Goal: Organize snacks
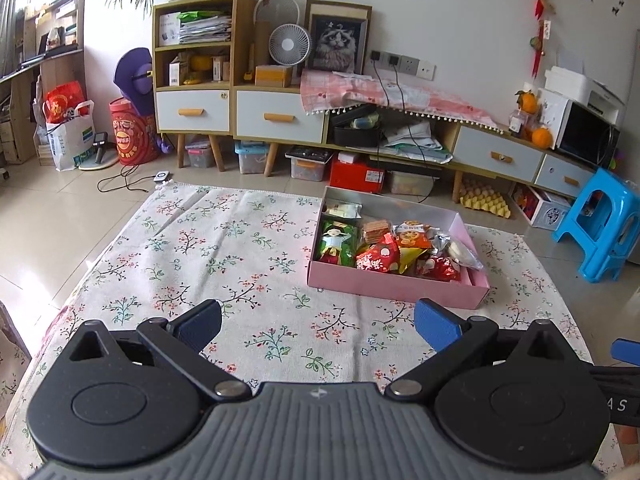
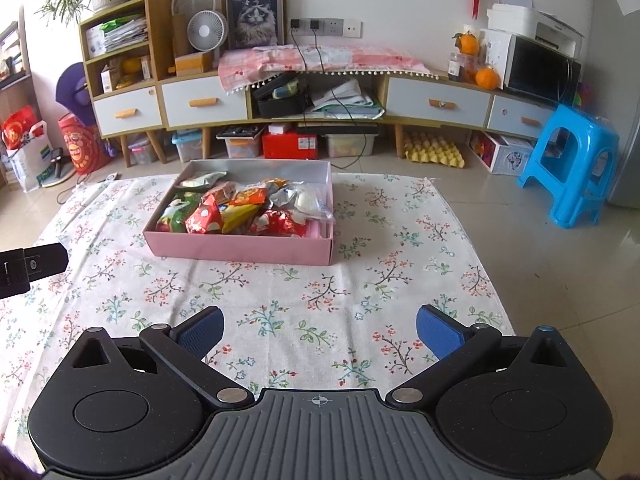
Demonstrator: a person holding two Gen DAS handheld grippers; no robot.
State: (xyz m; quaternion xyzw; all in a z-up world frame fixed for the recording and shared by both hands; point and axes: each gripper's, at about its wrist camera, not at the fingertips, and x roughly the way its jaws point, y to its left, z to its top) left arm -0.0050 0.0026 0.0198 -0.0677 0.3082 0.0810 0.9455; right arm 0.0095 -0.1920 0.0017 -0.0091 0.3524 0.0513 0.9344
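A pink box (image 1: 396,286) (image 2: 240,249) sits on the flowered tablecloth, filled with several snack packets: a green packet (image 1: 335,242) (image 2: 173,212), a red packet (image 1: 378,258) (image 2: 204,216), an orange one (image 1: 412,236) (image 2: 248,197) and a clear bag (image 1: 464,254) (image 2: 310,202). My left gripper (image 1: 318,326) is open and empty, over the cloth, nearer than the box and to its left. My right gripper (image 2: 320,330) is open and empty too, short of the box's front wall. The right gripper's edge (image 1: 626,350) shows in the left wrist view, and the left gripper's body (image 2: 30,266) in the right wrist view.
The table with the flowered cloth (image 1: 208,248) (image 2: 400,248) ends close behind the box. Beyond it stand a low cabinet with drawers (image 1: 280,116) (image 2: 208,104), storage bins on the floor, a yellow egg tray (image 2: 434,152) and a blue plastic stool (image 1: 604,220) (image 2: 568,160).
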